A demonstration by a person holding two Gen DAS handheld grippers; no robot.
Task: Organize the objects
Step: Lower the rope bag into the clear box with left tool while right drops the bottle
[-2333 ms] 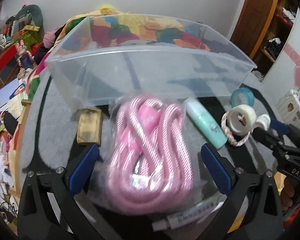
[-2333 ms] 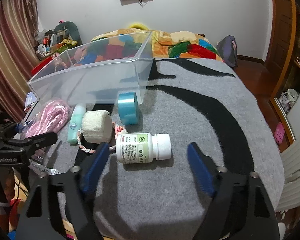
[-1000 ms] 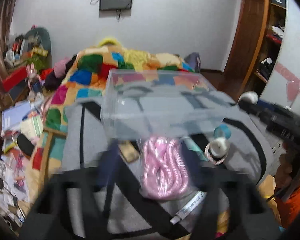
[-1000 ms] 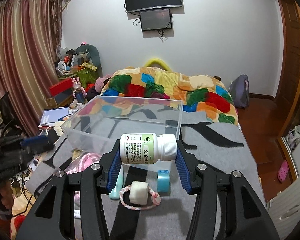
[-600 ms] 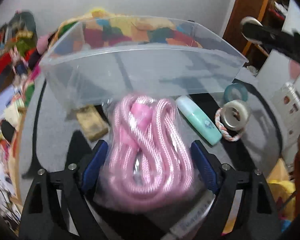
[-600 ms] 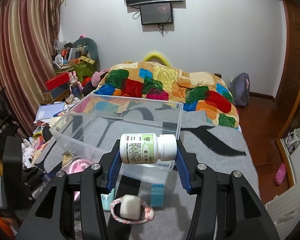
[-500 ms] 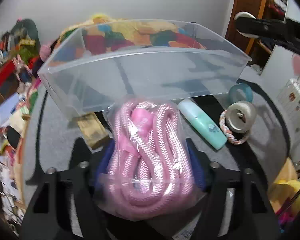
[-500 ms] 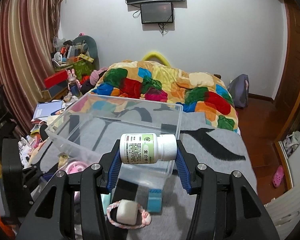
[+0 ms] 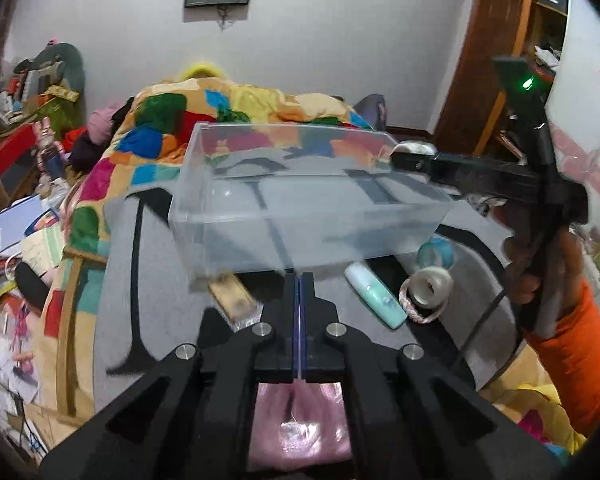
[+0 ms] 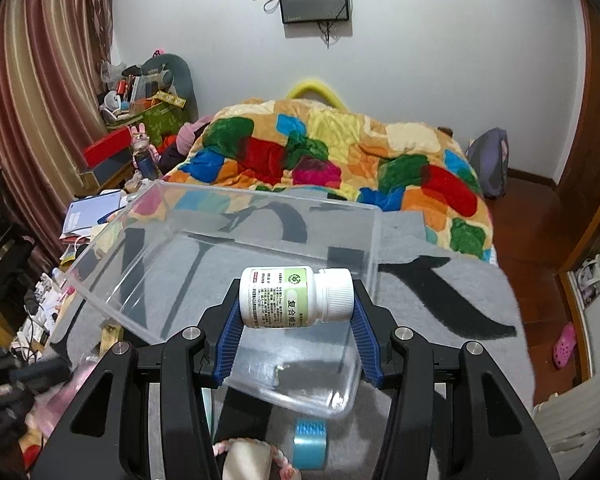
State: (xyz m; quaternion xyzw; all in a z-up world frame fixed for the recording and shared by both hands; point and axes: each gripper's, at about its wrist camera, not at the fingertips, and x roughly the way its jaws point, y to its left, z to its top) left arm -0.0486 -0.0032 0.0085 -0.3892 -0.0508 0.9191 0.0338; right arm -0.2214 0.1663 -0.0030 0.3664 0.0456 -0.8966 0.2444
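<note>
The right tongs (image 10: 296,320) pinch a white plastic pill bottle with a green label and ribbed white cap (image 10: 294,298) crosswise between blue-padded fingers (image 10: 229,330), the cap pointing to 3 o'clock. The bottle hangs above the near right corner of a clear rectangular plastic bin (image 10: 148,236), which sits on a grey cloth with black stripes (image 10: 440,280) covering the counter. Below the bottle, at 6 o'clock in the right wrist view, a roll of teal tape (image 10: 310,442) stands on edge just beside the bin's near wall, with a white gauze roll ringed by a pink-and-white braided cord (image 10: 246,460) at 7 o'clock.

The left tongs (image 9: 299,280) are pressed together on the thin clear plastic of a bag holding coiled pink rope (image 9: 300,420); the bag hangs beneath the tongs, seen through the gap in the frame. Their tips point at the bin's near wall. In the left wrist view, a pale mint-green tube (image 9: 374,294) lies on the cloth at 4 o'clock from the tips, with the gauze roll and teal tape farther to 3 o'clock. A tan rectangular block (image 9: 232,296) lies at 9 o'clock, touching the bin's base. A bed with a multicoloured patchwork quilt (image 10: 340,152) lies beyond the counter.
</note>
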